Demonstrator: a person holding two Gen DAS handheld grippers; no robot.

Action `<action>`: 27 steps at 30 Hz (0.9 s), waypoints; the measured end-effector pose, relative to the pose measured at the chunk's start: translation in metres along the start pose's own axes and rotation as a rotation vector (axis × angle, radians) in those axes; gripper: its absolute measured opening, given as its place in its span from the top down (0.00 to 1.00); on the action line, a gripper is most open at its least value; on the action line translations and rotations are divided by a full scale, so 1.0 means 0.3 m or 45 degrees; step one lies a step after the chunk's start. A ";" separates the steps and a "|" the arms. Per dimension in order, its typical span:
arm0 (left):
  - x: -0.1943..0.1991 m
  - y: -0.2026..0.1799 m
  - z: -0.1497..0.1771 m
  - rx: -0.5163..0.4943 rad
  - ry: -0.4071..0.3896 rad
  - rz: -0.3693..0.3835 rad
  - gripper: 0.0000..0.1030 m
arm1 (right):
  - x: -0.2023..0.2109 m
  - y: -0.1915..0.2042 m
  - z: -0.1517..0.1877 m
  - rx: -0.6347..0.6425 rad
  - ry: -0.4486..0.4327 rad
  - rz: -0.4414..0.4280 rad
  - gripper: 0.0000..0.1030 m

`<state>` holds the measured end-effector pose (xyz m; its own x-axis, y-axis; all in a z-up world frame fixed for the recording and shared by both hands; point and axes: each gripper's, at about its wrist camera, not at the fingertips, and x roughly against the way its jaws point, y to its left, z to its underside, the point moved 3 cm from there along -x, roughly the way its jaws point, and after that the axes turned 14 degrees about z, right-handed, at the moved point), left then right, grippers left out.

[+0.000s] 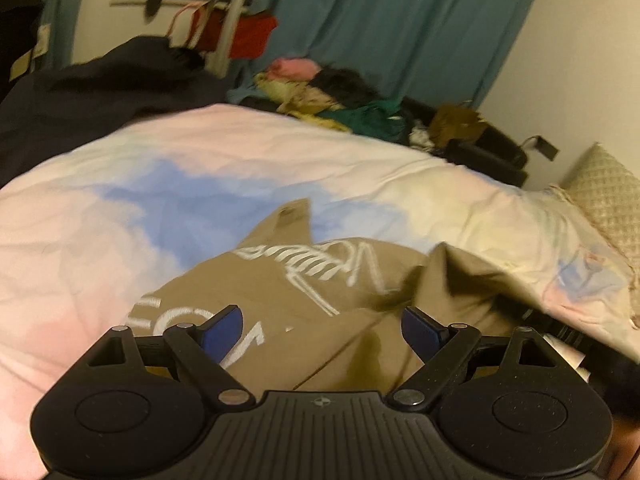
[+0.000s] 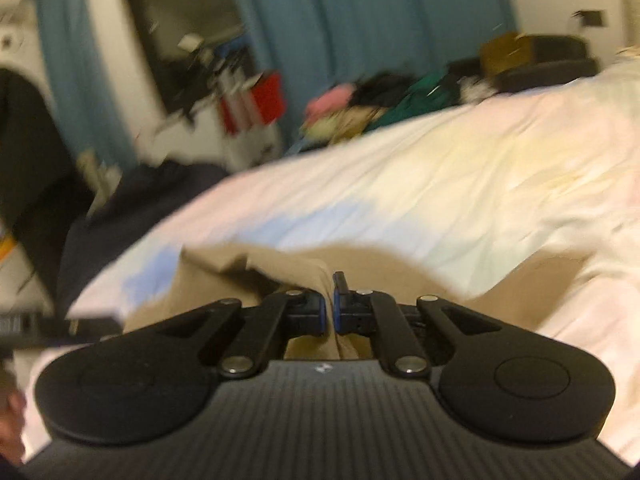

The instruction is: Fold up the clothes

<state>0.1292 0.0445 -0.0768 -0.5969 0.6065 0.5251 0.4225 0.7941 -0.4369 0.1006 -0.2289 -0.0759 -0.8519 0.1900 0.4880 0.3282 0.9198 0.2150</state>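
A tan shirt [image 1: 304,304] with white lettering lies spread on the pastel bedcover [image 1: 120,208]. My left gripper [image 1: 324,330] hovers just above the shirt, open, with nothing between its blue pads. In the right wrist view a pinched fold of the same tan shirt [image 2: 288,276] rises between the blue pads of my right gripper [image 2: 329,308], which is shut on the cloth. That raised fold shows at the right of the left wrist view, with part of the other gripper dark behind it.
A dark garment [image 1: 100,92] lies at the bed's far left. A heap of mixed clothes [image 1: 332,96] sits beyond the bed's far edge before a teal curtain [image 1: 380,20]. A knitted pillow [image 1: 612,200] rests at the right. A black chair [image 1: 492,152] stands by the wall.
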 end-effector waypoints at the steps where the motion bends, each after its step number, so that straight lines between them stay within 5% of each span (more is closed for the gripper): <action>1: -0.003 -0.009 0.003 -0.010 0.001 0.012 0.14 | 0.000 -0.031 -0.024 -0.024 -0.015 0.028 0.94; 12: -0.084 -0.085 0.071 -0.125 0.090 0.108 0.14 | -0.150 -0.397 -0.261 -0.205 -0.015 0.457 0.93; 17: -0.107 -0.098 0.092 -0.129 0.122 0.118 0.14 | -0.190 -0.515 -0.191 -0.251 0.195 0.528 0.89; 19: -0.106 -0.102 0.096 -0.138 0.124 0.115 0.14 | -0.158 -0.537 -0.167 -0.287 0.244 0.515 0.64; 20: -0.103 -0.103 0.098 -0.140 0.122 0.114 0.14 | -0.134 -0.544 -0.160 -0.311 0.248 0.502 0.29; 21: -0.100 -0.103 0.098 -0.140 0.120 0.115 0.14 | -0.096 -0.541 -0.158 -0.335 0.218 0.480 0.08; 27: -0.090 -0.080 0.086 -0.030 0.130 0.169 0.14 | 0.098 -0.469 -0.108 -0.313 0.093 0.375 0.09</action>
<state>0.1177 0.0081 -0.0994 -0.4627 0.7059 0.5362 0.5093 0.7068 -0.4910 0.0425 -0.3639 -0.0643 -0.6782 0.4004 0.6162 0.6500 0.7180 0.2488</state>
